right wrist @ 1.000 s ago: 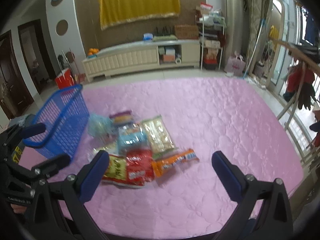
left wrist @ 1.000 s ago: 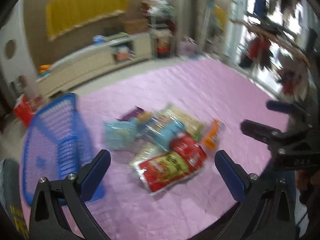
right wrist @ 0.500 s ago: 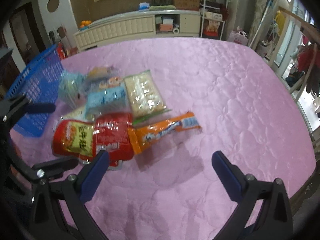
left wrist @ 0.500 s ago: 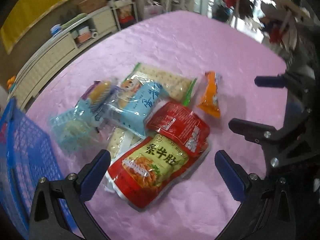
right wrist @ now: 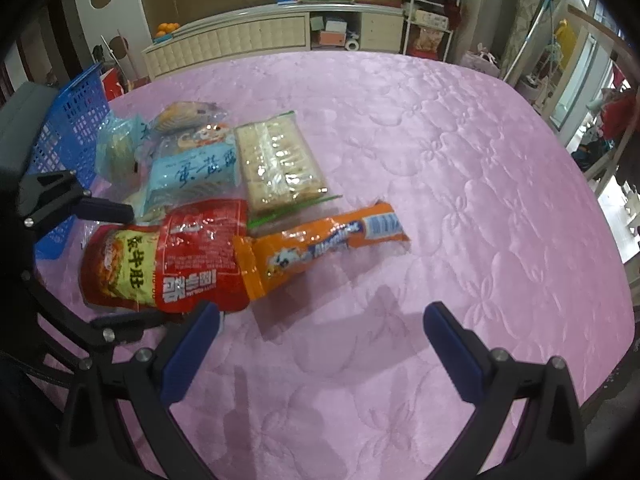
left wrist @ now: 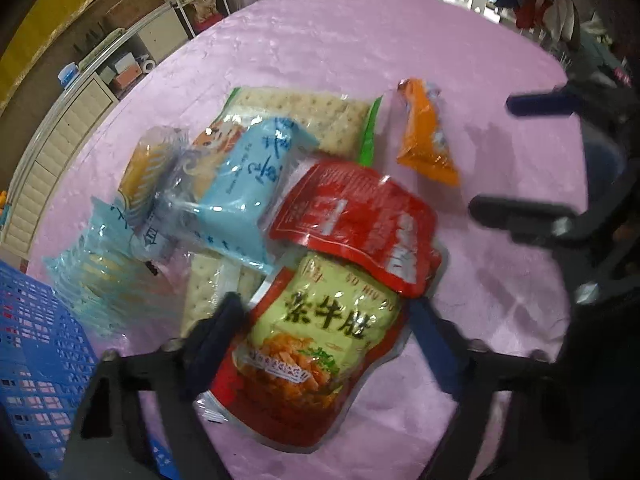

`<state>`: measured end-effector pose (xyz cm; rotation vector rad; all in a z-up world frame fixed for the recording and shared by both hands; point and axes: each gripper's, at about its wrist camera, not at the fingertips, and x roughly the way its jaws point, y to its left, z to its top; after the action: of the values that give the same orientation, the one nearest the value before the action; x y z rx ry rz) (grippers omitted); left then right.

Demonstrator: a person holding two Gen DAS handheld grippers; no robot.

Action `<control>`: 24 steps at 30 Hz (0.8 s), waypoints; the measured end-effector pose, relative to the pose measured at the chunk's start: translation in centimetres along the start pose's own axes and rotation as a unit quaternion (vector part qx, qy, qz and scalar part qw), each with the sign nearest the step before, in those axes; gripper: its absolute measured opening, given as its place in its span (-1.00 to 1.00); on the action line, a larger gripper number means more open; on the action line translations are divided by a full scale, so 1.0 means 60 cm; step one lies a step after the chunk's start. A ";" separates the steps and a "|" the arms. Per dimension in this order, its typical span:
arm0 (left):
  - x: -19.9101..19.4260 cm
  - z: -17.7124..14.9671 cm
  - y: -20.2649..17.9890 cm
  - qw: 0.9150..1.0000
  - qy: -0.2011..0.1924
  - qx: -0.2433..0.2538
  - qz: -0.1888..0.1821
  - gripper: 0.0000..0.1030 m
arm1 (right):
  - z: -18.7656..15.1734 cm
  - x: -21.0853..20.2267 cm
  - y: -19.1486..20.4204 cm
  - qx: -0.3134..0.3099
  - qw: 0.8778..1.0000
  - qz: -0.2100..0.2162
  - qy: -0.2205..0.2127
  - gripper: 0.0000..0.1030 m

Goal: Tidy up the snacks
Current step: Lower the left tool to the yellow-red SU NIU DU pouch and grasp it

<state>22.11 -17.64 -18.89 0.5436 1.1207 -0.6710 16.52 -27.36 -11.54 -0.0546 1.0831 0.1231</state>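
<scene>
On the pink quilted table, seen from the left wrist, a heap of snacks lies close under the left gripper. Its jaws are closing, with the red-and-yellow pouch between them; whether the blurred pads already press on it I cannot tell. A red pack overlaps the pouch's top. Beside that lie a light-blue pack, a cracker pack with a green edge, and an orange sausage pack, set a little apart to the right. More clear and pale-blue wrappers sit at the left of the heap, next to a blue basket at the lower left edge. The right gripper's black frame shows at the right.

From the right wrist, the right gripper stands wide apart over bare pink cloth, grasping nothing. Just ahead of it the sausage pack lies slanted, its near end over the red pack. The pouch lies at the left of the red pack, with the left gripper's fingers on either side of it. Behind are the light-blue pack and cracker pack. The basket stands at the left edge, beside the heap. A cream cabinet lines the far wall.
</scene>
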 end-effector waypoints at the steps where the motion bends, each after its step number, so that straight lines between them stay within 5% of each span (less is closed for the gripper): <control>1: -0.005 0.000 -0.002 1.000 -0.001 -0.004 -0.006 0.14 | -0.001 -0.002 0.000 0.001 1.000 -0.001 0.000 1.00; 4: -0.017 -0.004 -0.009 1.000 -0.005 0.001 -0.001 -0.13 | -0.004 -0.010 0.001 -0.005 1.000 -0.016 -0.005 1.00; 8: -0.040 -0.014 -0.018 1.000 -0.010 -0.029 -0.006 -0.99 | -0.006 -0.029 0.001 -0.001 1.000 -0.013 -0.008 1.00; 10: -0.047 -0.025 -0.022 0.999 -0.008 -0.028 -0.019 -0.99 | -0.005 -0.038 -0.001 0.006 1.000 0.002 -0.008 1.00; 13: -0.058 -0.035 -0.023 1.000 -0.017 -0.019 -0.015 -0.84 | -0.005 -0.052 -0.002 0.007 1.000 0.000 -0.014 1.00; 15: -0.064 -0.038 -0.021 1.000 -0.020 -0.017 -0.013 0.22 | -0.007 -0.059 -0.001 0.005 1.000 -0.001 -0.018 1.00; 24: -0.046 -0.028 -0.040 0.998 0.009 0.062 0.015 0.31 | -0.012 -0.060 -0.004 0.008 1.000 -0.004 -0.012 1.00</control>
<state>18.56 -17.50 -17.07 0.6732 1.0906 -0.7132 14.25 -27.96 -8.68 -0.0424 1.0588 0.1086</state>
